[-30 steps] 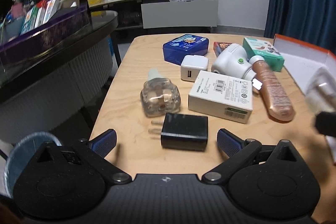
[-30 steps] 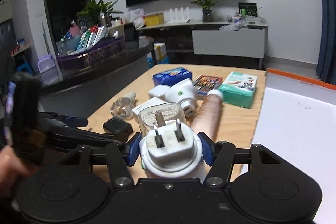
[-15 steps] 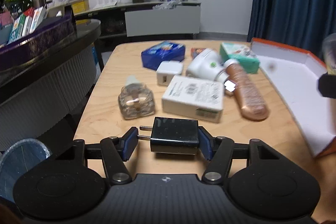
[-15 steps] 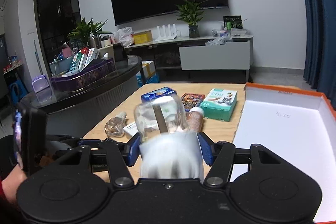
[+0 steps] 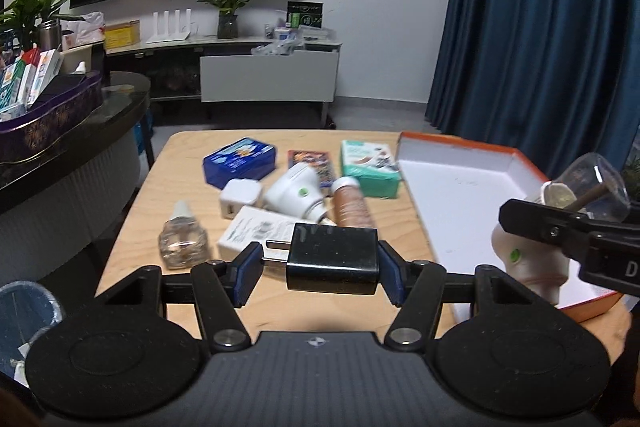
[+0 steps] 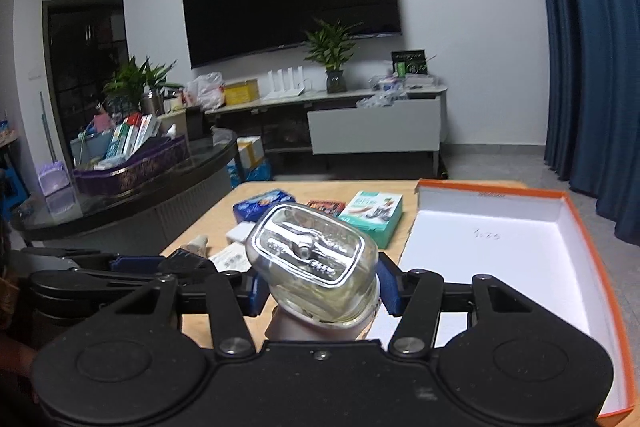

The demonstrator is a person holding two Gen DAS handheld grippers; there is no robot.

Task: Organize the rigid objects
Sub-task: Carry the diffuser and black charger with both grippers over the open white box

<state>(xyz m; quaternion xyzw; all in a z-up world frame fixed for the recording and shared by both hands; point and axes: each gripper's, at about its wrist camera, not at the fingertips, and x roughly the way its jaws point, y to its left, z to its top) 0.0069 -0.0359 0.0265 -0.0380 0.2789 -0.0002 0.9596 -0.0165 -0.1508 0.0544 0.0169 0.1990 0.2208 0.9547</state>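
**Black charger and glass refill both in the tongs, box waiting**

Black plastic fills our left gripper (image 5: 320,269): the black charger (image 5: 333,258) sits crosswise between the blue pads, prongs pointing left, lifted clear of the wooden table (image 5: 132,227). Our right gripper (image 6: 318,293) is clenched on the plug-in freshener (image 6: 316,275), white body pinched between the pads and its clear glass bottle tipped forward toward the camera. From the left view that freshener hangs over the near edge of the orange-rimmed box (image 5: 460,187), whose white floor is bare.

To finish this step well, we should carry each piece fully past the rim before lowering, set the freshener down low so the glass does not knock, and only then let the pads part. The charger should go in beside it, flat on its broad face.

Left on the table are the spare glass refill (image 5: 183,241), a white carton (image 5: 256,233), a white cube adapter (image 5: 239,198), a second white plug unit (image 5: 296,197), a copper-coloured tube (image 5: 352,205), a teal box (image 5: 370,167) and a blue case (image 5: 240,161). Whether the charger's prongs touch the left pad we cannot quite tell.
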